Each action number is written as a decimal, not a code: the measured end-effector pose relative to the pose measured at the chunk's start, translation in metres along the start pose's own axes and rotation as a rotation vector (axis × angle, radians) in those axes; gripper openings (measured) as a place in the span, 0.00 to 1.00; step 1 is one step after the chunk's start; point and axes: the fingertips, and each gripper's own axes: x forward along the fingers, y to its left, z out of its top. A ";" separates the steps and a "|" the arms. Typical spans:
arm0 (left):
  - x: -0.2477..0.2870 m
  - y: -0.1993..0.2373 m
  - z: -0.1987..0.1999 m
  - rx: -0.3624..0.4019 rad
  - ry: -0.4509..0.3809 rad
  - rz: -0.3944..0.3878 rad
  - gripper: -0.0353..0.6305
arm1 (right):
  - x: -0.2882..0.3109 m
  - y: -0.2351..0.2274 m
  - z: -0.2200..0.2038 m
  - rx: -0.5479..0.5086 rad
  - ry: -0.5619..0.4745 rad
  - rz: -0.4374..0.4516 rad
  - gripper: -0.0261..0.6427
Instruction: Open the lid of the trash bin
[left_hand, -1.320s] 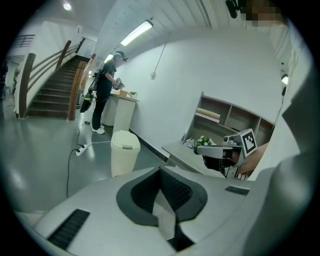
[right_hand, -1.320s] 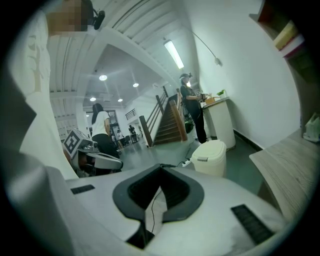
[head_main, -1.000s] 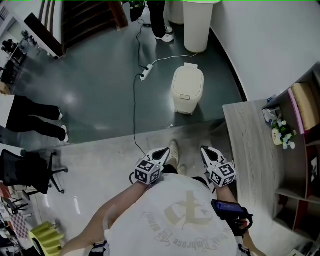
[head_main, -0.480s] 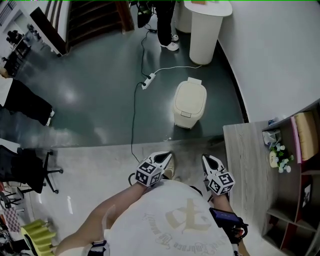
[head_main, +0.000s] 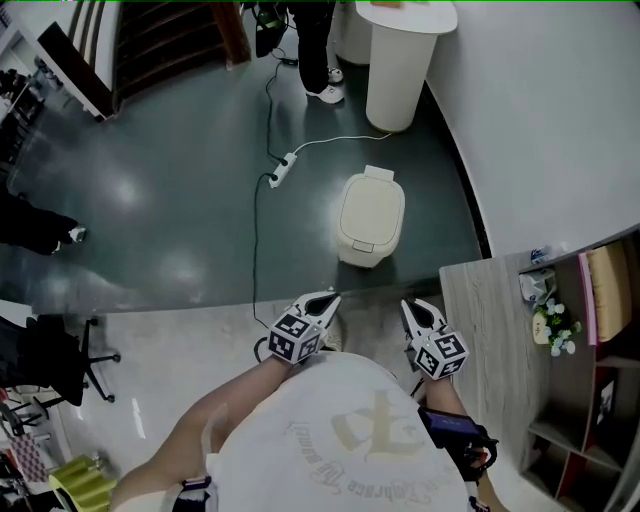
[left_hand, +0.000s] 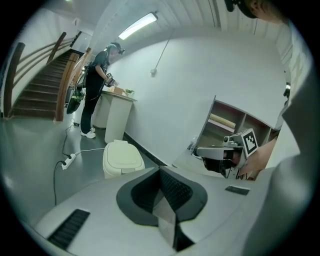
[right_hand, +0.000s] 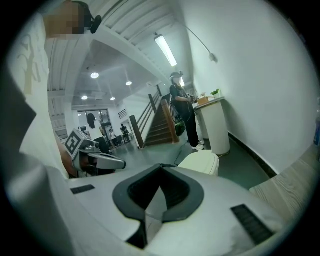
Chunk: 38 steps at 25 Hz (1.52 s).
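The cream trash bin (head_main: 371, 220) stands on the dark floor ahead of me, its lid down. It also shows in the left gripper view (left_hand: 121, 157) and the right gripper view (right_hand: 200, 162). My left gripper (head_main: 331, 297) and right gripper (head_main: 407, 303) are held close to my body, side by side, both pointing toward the bin and well short of it. Each has its jaws closed together with nothing between them. From the left gripper (left_hand: 160, 170) I see the right one off to the side, and from the right gripper (right_hand: 161, 166) the left one.
A tall white pedestal bin (head_main: 405, 60) stands by the wall behind the trash bin, with a person (head_main: 315, 40) beside it. A power strip (head_main: 280, 168) and cable lie on the floor to the left. A wooden desk (head_main: 490, 330) and shelf (head_main: 600, 300) are on my right, stairs (head_main: 170, 40) far left.
The trash bin has come lower in the head view, closer to my grippers. Both grippers keep their place near my body and stay shut.
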 end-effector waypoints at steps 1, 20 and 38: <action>0.004 0.005 0.006 0.003 0.000 -0.006 0.07 | 0.005 -0.004 0.004 0.001 0.000 -0.009 0.05; 0.046 0.072 0.041 0.001 0.028 -0.058 0.07 | 0.070 -0.032 0.032 0.006 0.033 -0.062 0.05; 0.091 0.093 0.045 -0.031 0.093 0.013 0.07 | 0.115 -0.083 0.040 0.009 0.093 0.021 0.05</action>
